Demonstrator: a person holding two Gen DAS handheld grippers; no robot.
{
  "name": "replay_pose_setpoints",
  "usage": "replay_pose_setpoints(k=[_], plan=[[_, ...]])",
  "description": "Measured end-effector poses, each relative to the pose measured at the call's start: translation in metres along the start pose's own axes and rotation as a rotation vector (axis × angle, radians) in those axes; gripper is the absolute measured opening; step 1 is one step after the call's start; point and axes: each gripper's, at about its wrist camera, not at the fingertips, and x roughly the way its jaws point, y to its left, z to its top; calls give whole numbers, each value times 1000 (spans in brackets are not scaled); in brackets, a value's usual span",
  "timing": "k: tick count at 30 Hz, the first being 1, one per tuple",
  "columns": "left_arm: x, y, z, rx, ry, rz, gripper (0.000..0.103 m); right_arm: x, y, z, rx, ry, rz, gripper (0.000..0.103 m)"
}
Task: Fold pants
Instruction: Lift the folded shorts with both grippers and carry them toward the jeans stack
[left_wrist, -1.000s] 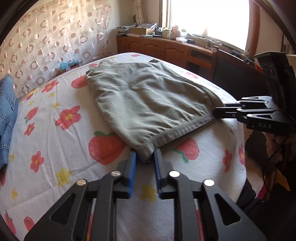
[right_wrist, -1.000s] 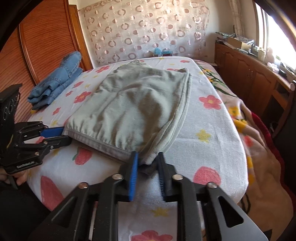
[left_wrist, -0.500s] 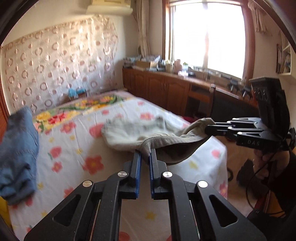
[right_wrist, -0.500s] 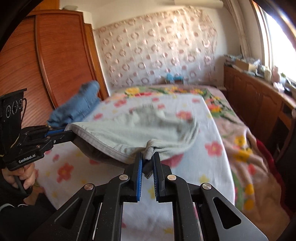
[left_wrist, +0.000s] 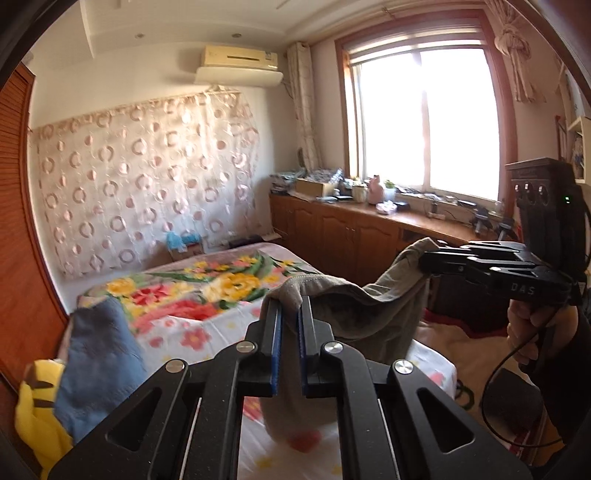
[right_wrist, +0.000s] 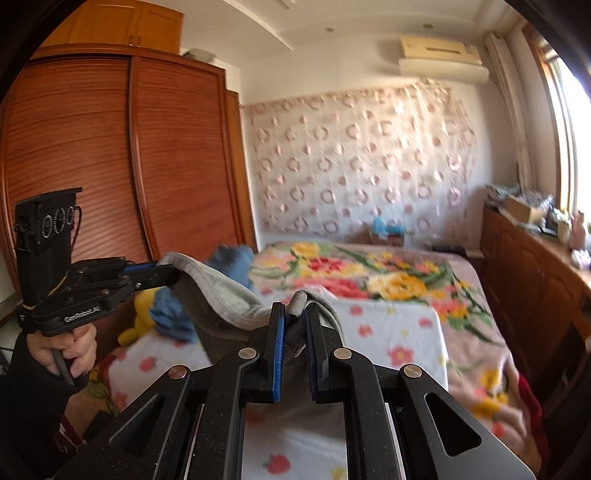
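Lifted since before, left tongs and right tongs each clamped on a corner of pants, now hanging clear above bed; could slip free if swung hard

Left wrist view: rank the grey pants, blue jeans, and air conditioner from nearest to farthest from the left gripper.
1. Grey pants, clamped in the left gripper.
2. Blue jeans, lower left on the bed.
3. Air conditioner, high on the far wall.
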Motion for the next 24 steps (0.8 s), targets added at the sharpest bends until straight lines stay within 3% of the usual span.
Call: replay_pose_setpoints(k=[3,8,12,15,19,24], plan=[[16,21,4,-5,15,56,8,15,2,14,-7,0,21,10],[66,62,8,-51,47,108,8,82,-19,25,-4,46,3,10],[82,80,47,-22,-23,181,8,132,-31,59,-4,3,-65,10],[80,79,49,-13,-33,198,8,150,-37,81,32,-24,-62,10],[85,66,-7,-2,63,184,8,165,-35,58,55,60,-38,10],[94,44,-128,-35,246,142,8,183,-18,-39,68,286,33,10]])
